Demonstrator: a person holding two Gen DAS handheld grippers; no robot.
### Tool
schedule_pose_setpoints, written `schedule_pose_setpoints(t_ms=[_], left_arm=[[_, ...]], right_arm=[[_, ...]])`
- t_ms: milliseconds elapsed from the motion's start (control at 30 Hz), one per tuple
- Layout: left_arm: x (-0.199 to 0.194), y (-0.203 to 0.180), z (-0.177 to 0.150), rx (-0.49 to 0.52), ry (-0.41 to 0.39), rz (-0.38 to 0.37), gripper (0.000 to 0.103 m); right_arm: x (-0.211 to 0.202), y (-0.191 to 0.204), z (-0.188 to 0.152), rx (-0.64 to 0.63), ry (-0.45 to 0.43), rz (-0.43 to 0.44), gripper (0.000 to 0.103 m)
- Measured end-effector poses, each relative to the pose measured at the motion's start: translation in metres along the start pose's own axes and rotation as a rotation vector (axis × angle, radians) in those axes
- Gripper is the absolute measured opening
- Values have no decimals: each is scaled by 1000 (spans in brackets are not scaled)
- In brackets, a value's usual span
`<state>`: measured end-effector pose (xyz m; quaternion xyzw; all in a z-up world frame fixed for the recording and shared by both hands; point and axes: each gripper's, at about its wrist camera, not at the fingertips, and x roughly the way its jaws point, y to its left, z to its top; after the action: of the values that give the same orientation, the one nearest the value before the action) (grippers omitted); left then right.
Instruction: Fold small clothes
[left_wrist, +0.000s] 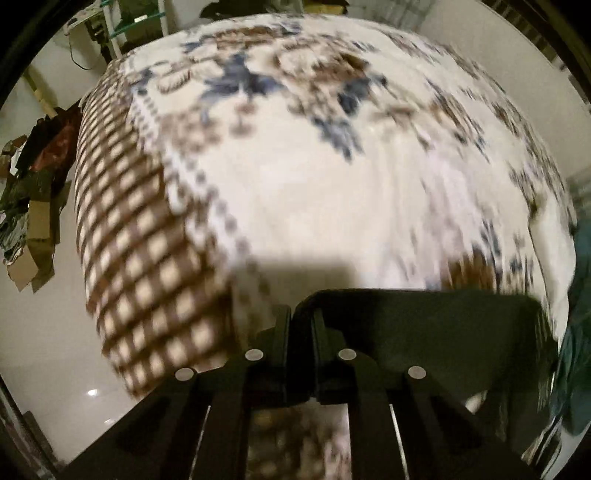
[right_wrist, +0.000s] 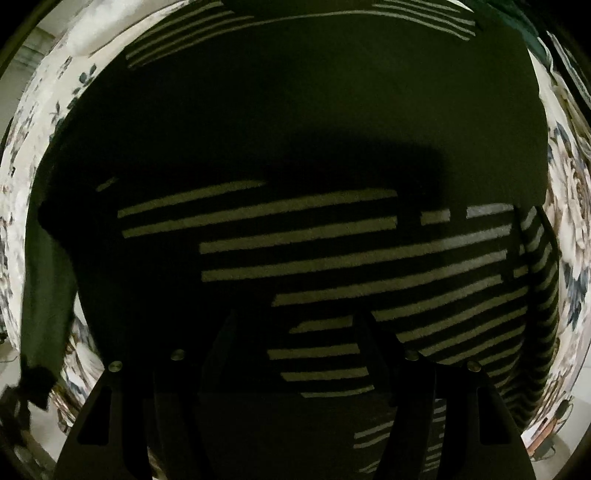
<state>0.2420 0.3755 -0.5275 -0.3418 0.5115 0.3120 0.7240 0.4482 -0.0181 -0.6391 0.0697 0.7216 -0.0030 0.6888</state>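
Observation:
In the left wrist view my left gripper (left_wrist: 295, 325) is shut on an edge of a dark green garment (left_wrist: 424, 328), which stretches off to the right over the floral bedspread (left_wrist: 314, 177). In the right wrist view the same dark garment with pale stripes (right_wrist: 295, 166) lies spread flat and fills most of the view. My right gripper (right_wrist: 299, 332) hovers just above it with its jaws apart and nothing between them.
The bed has a checked brown border (left_wrist: 140, 240) on its left side. A heap of clothes and cardboard (left_wrist: 33, 177) lies on the pale floor at far left. Teal cloth (left_wrist: 580, 295) lies at the right edge. Floral bedspread (right_wrist: 569, 192) rings the garment.

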Motion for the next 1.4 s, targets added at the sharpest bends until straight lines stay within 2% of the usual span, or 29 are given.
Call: schedule_pose_setpoints(t_ms=[67,133,200,267,300,333,400,467,533,600,733,767,800,833,1000,1133,1200,1267,1300,1367,1400], left_arm=[[17,10,26,-22,13,-25,8],[37,27,37,-81,36,-63,11],[49,47,45,-184,60,-125,12],[52,77,44,-346,75,-211,17],[49,88,39,-400,67,-249,24],[45,100,31,-464,61,-287,43],[39,116,7,-573,57,-366,71],[42,121,-15,-639,89,-418,71],[52,115,-28,-666,134,-415,71],[63,107,-32,-674,136,-384,71],[66,88,-14,-608,83,-244,69],[61,81,-9,-572,52,-199,60],[54,74,-5,-516,17,-147,28],[48,66,0,-451,-2,-122,8],[14,43,10,-317,-108,-75,8],[-22,14,19,-274,-187,-92,7],[-45,-17,23,-217,-236,-119,7],[-62,-70,29,-117,-268,-161,7],[-68,-91,28,-74,-273,-174,7],[-77,-149,17,47,-267,-218,7],[-78,-178,10,102,-257,-241,7]], right_arm=[[-2,-5,0,1,-10,0,67],[-7,-13,-1,2,-21,4,67],[-10,-22,-2,6,-28,8,67],[-15,-34,-6,9,-37,11,67],[-18,-41,-8,9,-42,11,67],[-20,-49,-11,12,-47,13,67],[-25,-63,-17,19,-56,23,67],[-30,-76,-21,31,-58,28,67],[-29,-84,-25,50,-51,28,67],[-27,-83,-31,64,-38,38,67],[-31,-98,-42,48,-48,33,67],[-34,-104,-45,44,-55,28,67],[-36,-108,-47,44,-60,28,67],[-39,-116,-48,48,-67,32,67],[-53,-150,-36,83,-96,59,67],[-65,-198,-42,109,-113,88,67],[-74,-217,-29,122,-116,97,67],[-81,-245,-18,143,-121,108,67],[-95,-235,-11,155,-123,113,67],[-104,-270,-12,185,-129,131,67],[-105,-274,-8,194,-131,135,67]])
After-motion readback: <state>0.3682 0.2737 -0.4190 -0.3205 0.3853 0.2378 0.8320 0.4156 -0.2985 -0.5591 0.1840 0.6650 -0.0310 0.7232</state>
